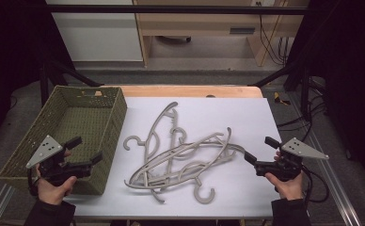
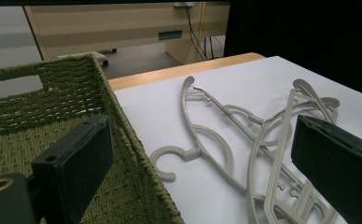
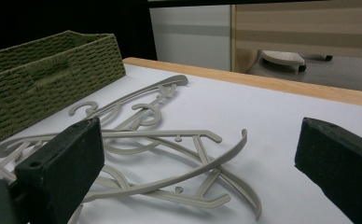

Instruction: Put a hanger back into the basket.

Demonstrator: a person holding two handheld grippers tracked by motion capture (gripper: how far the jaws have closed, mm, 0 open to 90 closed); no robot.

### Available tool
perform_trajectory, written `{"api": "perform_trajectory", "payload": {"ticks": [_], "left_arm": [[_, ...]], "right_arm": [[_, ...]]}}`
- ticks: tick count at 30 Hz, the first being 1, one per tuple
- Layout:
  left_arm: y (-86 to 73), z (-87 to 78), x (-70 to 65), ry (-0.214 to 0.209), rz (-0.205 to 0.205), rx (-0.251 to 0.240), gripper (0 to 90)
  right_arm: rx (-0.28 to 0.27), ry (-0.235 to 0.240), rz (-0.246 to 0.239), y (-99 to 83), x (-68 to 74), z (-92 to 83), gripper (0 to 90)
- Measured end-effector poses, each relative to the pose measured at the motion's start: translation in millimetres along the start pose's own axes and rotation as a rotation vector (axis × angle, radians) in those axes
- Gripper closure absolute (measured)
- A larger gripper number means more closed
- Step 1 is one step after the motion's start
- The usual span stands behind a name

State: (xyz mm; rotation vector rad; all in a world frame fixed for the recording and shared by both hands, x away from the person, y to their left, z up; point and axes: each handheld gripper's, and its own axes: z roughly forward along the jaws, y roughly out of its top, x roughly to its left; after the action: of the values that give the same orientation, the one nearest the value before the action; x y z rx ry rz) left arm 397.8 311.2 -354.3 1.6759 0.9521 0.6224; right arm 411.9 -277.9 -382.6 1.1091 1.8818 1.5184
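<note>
My left gripper [image 1: 85,149]: near the front left of the tabletop, over the near right corner of the basket; fingers [image 2: 76,161] spread wide apart, nothing between them.
My right gripper [image 1: 260,149]: near the front right, just beside the right edge of the hanger pile; fingers [image 3: 62,163] spread wide apart, gripping nothing, aimed left toward the pile.
Tabletop [image 1: 246,117]: covered with a white sheet, a strip of bare wood showing at the far edge.
Hangers [image 1: 185,157]: a loose heap of grey plastic hangers lying flat on the sheet, between my two grippers, well right of the basket and touching neither finger.
Nearest hanger hook [image 1: 204,194]: at the front of the heap, its open curl facing up the tabletop.
Main bundle [image 1: 194,153]: several overlapping hangers, long axis running from near left to far right.
Left hook [image 1: 134,141]: curls toward the basket, just beside its right wall.
Farthest hanger [image 1: 164,117]: long axis runs away from me, its top end pointing at the far edge.
Basket [image 1: 112,117]: green woven, rectangular, at the left edge of the tabletop, long side running near to far; inside I see just its woven floor.
</note>
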Motion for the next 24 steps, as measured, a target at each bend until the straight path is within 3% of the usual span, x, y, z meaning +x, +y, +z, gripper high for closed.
{"api": "perform_trajectory", "payload": {"ticks": [11,24], "left_arm": [[4.4,6.0,-17.4,-0.043,0.035,0.029,6.4],[4.6,29.7,-53.0,-0.122,0.095,0.107,8.1]], "right_arm": [[0.000,0.002,0.003,1.0,0.6,-0.8,1.6],[0.001,0.001,-0.014,3.9,3.3,-1.8,1.6]]}}
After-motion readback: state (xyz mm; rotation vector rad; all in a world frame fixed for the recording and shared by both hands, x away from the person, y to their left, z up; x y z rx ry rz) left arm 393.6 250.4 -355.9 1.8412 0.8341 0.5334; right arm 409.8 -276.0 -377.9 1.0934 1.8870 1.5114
